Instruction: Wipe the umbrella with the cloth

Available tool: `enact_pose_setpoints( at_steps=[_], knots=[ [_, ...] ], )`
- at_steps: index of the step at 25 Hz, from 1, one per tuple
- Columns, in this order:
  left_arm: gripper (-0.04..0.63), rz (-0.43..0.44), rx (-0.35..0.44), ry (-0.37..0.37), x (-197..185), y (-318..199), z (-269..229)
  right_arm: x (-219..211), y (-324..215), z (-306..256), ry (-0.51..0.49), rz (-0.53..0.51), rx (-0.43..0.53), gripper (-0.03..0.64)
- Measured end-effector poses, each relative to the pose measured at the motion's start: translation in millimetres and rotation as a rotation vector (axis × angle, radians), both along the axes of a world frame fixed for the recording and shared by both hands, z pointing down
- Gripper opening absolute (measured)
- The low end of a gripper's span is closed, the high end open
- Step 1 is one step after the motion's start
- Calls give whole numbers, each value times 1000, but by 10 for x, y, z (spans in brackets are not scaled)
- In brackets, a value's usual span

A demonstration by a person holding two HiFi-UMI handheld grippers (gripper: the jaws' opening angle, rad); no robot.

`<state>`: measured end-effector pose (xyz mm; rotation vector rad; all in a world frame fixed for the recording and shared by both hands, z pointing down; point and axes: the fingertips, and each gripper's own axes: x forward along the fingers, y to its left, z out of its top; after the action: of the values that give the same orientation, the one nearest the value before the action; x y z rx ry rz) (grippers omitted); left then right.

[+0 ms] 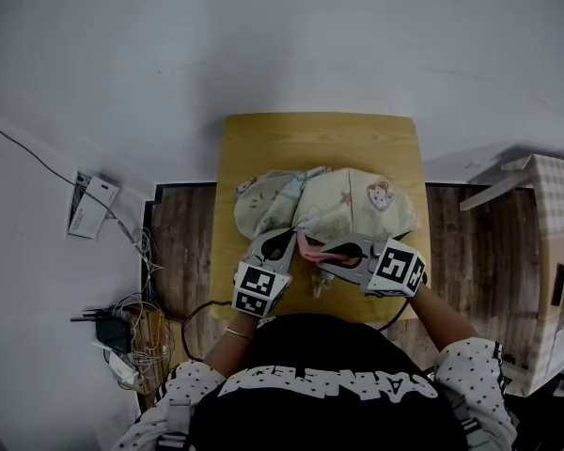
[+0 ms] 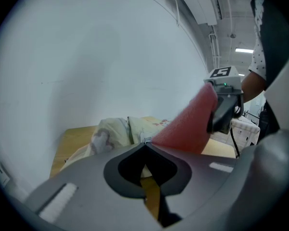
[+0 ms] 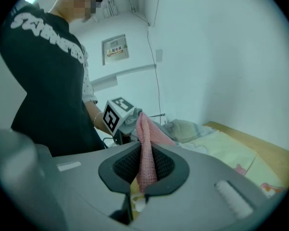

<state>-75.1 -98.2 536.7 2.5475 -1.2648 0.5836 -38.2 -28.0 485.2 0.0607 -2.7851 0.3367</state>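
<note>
Cloth (image 1: pixel 309 248) of pink, open-weave knit is stretching between the two tools. It is soft and slightly fuzzy, and bunched into a narrow band. The left tool (image 1: pixel 290 238) is pinching one end with its grey jaws pressed together at the tips. In the left gripper view the cloth (image 2: pixel 190 124) is rising from those tips (image 2: pixel 144 144) up toward the other tool. The right tool (image 1: pixel 321 254) is clamping the other end. In the right gripper view the cloth (image 3: pixel 145 153) is standing as a vertical fold between the ribbed black pads (image 3: pixel 121 163), and the jaws are closing on it.

The umbrella (image 1: pixel 334 200) is lying just beyond the tips of both tools, collapsed into a loose, rumpled heap of thin pale-yellow fabric. It is printed with small cartoon animals and pinkish marks, and one bear-like figure is showing on the side nearer the right tool. It is resting on a small tabletop (image 1: pixel 315 139) of light wood with rounded corners. The tools are hovering over the tabletop's near edge.

Each tool is carrying a marker cube (image 1: pixel 260 289) with black-and-white square patterns. The person's black shirt (image 1: pixel 329 383) is showing white block lettering, too distorted to read surely. A framed wall sign (image 3: pixel 114 48) behind the left tool is bearing red characters — too small to make out.
</note>
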Motion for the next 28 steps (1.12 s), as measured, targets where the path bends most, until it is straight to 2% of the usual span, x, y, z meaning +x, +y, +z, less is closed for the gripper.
enact_pose_setpoints(
  at_steps=[3,6,10,13,16,22,28],
  knots=[
    [2,-1,-3,1,-7,-4,9,209,-300,-282,-78,58,14,32],
    [2,-6,-4,2,-22,-7,18,455,-760,-459,-113,213,73,32],
    [2,-11,-8,2,-40,-18,28,772,-1361,-434,-33,435,204,32],
    [2,-15,-11,1,-53,-28,30,913,-1646,-295,32,528,247,32],
    [2,-23,-11,-5,-84,-44,32,916,-1759,-107,100,524,259,32],
    [2,-32,-19,-5,-97,-59,51,788,-1710,290,239,413,268,32],
    [2,-30,-22,-8,-107,-63,66,632,-1483,488,271,326,231,32]
  ],
)
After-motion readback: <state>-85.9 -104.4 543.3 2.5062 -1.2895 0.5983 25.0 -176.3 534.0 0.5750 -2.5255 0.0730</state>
